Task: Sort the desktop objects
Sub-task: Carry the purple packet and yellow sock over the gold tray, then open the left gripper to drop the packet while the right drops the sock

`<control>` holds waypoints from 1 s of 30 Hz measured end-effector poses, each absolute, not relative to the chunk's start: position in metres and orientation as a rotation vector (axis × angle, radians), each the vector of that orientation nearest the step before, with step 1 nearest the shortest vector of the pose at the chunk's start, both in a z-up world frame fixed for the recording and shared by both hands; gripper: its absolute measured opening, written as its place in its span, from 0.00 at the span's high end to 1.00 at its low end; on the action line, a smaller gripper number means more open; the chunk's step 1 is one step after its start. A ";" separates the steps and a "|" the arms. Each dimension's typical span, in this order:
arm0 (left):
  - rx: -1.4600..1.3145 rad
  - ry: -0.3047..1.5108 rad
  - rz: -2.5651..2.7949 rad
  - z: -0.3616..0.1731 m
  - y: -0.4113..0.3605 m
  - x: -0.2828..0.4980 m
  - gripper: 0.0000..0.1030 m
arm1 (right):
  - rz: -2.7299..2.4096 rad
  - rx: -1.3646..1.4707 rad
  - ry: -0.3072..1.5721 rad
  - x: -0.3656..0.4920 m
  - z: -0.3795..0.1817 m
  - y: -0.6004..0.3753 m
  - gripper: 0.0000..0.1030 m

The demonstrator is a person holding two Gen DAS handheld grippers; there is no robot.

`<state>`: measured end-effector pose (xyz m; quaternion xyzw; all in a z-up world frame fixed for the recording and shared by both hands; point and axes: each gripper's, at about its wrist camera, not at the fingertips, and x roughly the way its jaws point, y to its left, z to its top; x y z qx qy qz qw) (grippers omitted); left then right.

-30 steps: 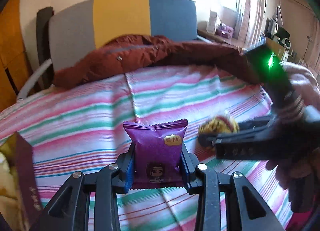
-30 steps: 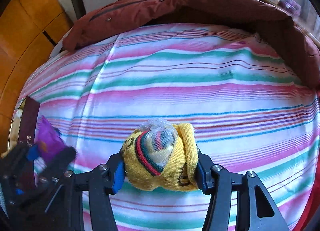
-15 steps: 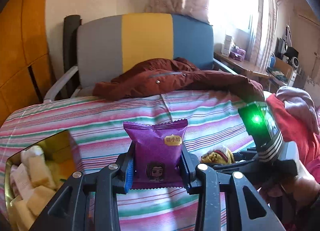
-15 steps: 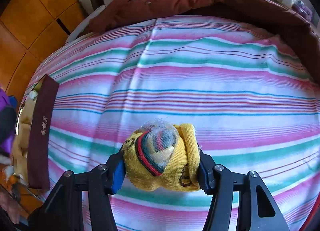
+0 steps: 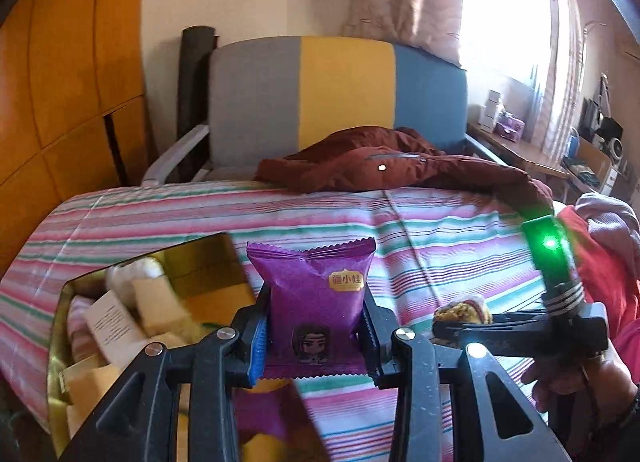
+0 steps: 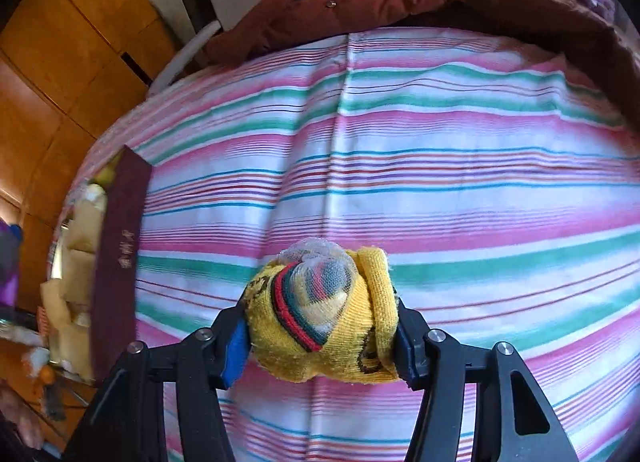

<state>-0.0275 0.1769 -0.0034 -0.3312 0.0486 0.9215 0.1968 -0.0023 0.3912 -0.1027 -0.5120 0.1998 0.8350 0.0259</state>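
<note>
Over the striped cloth (image 5: 420,229), the gold box (image 5: 132,290) has come closer beneath the left hand-held gripper (image 5: 314,332) clamping the purple packet (image 5: 312,294).

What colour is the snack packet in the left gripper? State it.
Purple. The snack packet shows best in the left wrist view, clamped in the left gripper.

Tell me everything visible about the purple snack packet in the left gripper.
The purple snack packet is a small glossy foil pillow pack with zigzag-crimped top and bottom edges, a gold label with characters near its upper right and a cartoon face low on the front. It stands upright, puffy and unopened, clamped at its lower sides by the left gripper, held in the air in front of the striped cloth, next to the open gold-lined box of pale packets.
</note>
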 end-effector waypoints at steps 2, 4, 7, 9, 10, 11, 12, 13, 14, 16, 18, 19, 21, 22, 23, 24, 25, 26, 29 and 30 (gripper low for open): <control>-0.935 0.130 2.601 -0.006 0.165 -0.028 0.63 | 2.600 -1.564 0.624 -0.002 -0.100 0.381 0.43; -0.952 0.112 2.615 -0.008 0.152 -0.027 0.63 | 2.632 -1.540 0.642 -0.002 -0.094 0.369 0.44; -0.977 0.082 2.651 -0.012 0.128 -0.028 0.63 | 2.683 -1.512 0.677 -0.002 -0.082 0.354 0.44; -0.998 0.041 2.676 -0.014 0.108 -0.030 0.63 | 2.727 -1.500 0.696 -0.005 -0.071 0.343 0.44; -1.005 0.026 2.690 -0.014 0.100 -0.031 0.63 | 2.756 -1.495 0.699 -0.008 -0.066 0.334 0.44; -1.011 0.010 2.707 -0.014 0.091 -0.031 0.63 | 2.779 -1.492 0.705 -0.012 -0.061 0.326 0.44; -1.015 -0.008 2.724 -0.014 0.082 -0.031 0.63 | 2.814 -1.492 0.713 -0.016 -0.055 0.316 0.44; -1.020 -0.037 2.746 -0.014 0.069 -0.031 0.63 | 2.844 -1.495 0.715 -0.019 -0.051 0.305 0.44; -1.025 -0.052 2.762 -0.014 0.061 -0.031 0.63 | 2.864 -1.497 0.711 -0.022 -0.048 0.297 0.44; -1.039 -0.084 2.794 -0.016 0.045 -0.033 0.63 | 2.914 -1.512 0.699 -0.031 -0.041 0.277 0.43; -1.061 -0.109 2.814 -0.020 0.032 -0.034 0.63 | 2.962 -1.541 0.698 -0.041 -0.036 0.256 0.42; -1.068 -0.112 2.819 -0.022 0.029 -0.034 0.63 | 2.976 -1.556 0.680 -0.048 -0.036 0.244 0.41; -1.082 -0.117 2.820 -0.026 0.025 -0.034 0.63 | 2.997 -1.580 0.634 -0.058 -0.034 0.225 0.41; -1.091 -0.115 2.816 -0.029 0.024 -0.034 0.63 | 3.008 -1.592 0.611 -0.065 -0.034 0.215 0.41; -1.094 -0.112 2.814 -0.031 0.025 -0.034 0.63 | 3.017 -1.603 0.589 -0.071 -0.034 0.205 0.41; -1.098 -0.106 2.810 -0.033 0.025 -0.034 0.63 | 3.021 -1.612 0.568 -0.077 -0.035 0.197 0.40; -1.102 -0.100 2.807 -0.035 0.026 -0.033 0.63 | 3.025 -1.622 0.535 -0.085 -0.036 0.187 0.40; -1.102 -0.097 2.806 -0.036 0.026 -0.033 0.63 | 3.027 -1.629 0.518 -0.089 -0.037 0.185 0.40; -1.115 -0.089 2.801 -0.041 0.029 -0.034 0.63 | 3.014 -1.657 0.472 -0.101 -0.043 0.173 0.20; -1.118 -0.091 2.798 -0.041 0.029 -0.035 0.63 | 3.009 -1.660 0.466 -0.104 -0.044 0.172 0.14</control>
